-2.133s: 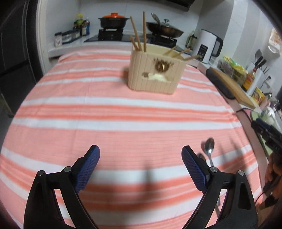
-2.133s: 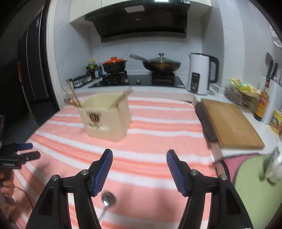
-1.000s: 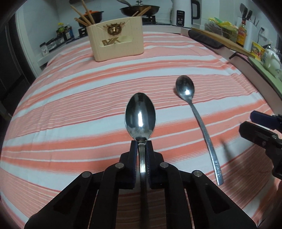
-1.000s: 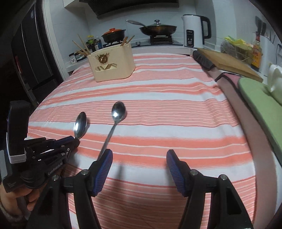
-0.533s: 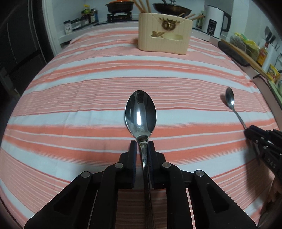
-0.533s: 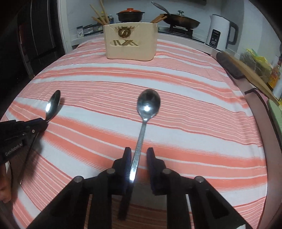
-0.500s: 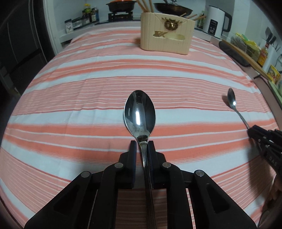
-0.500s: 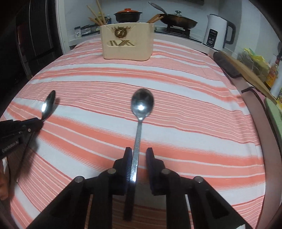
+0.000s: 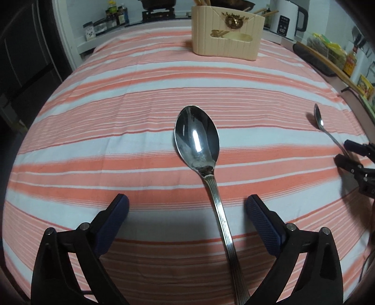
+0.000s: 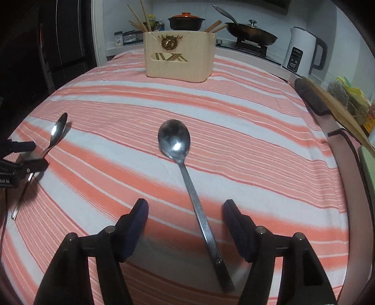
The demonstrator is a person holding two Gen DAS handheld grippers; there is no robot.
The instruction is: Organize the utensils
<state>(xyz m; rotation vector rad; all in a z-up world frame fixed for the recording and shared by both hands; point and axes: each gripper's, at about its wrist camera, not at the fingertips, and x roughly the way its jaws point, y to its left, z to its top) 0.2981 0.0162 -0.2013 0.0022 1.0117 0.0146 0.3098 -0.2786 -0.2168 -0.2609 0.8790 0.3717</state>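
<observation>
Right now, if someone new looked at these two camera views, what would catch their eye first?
Two shiny spoons lie on the orange-and-white striped tablecloth: a ribbed-handled spoon between the open left gripper fingers, and a plain-handled spoon between the open right gripper fingers. At the table's far end stands a beige utensil holder with chopsticks sticking out.

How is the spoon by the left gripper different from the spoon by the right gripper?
The shiny ribbed-handled metal spoon has grooves running down its handle; the plain flat-handled metal spoon has a smooth handle. The ribbed spoon's bowl looks more pointed and egg-shaped; the plain spoon's bowl looks rounder. Both are silver-coloured, lie on the striped tablecloth, and sit between open fingers.
</observation>
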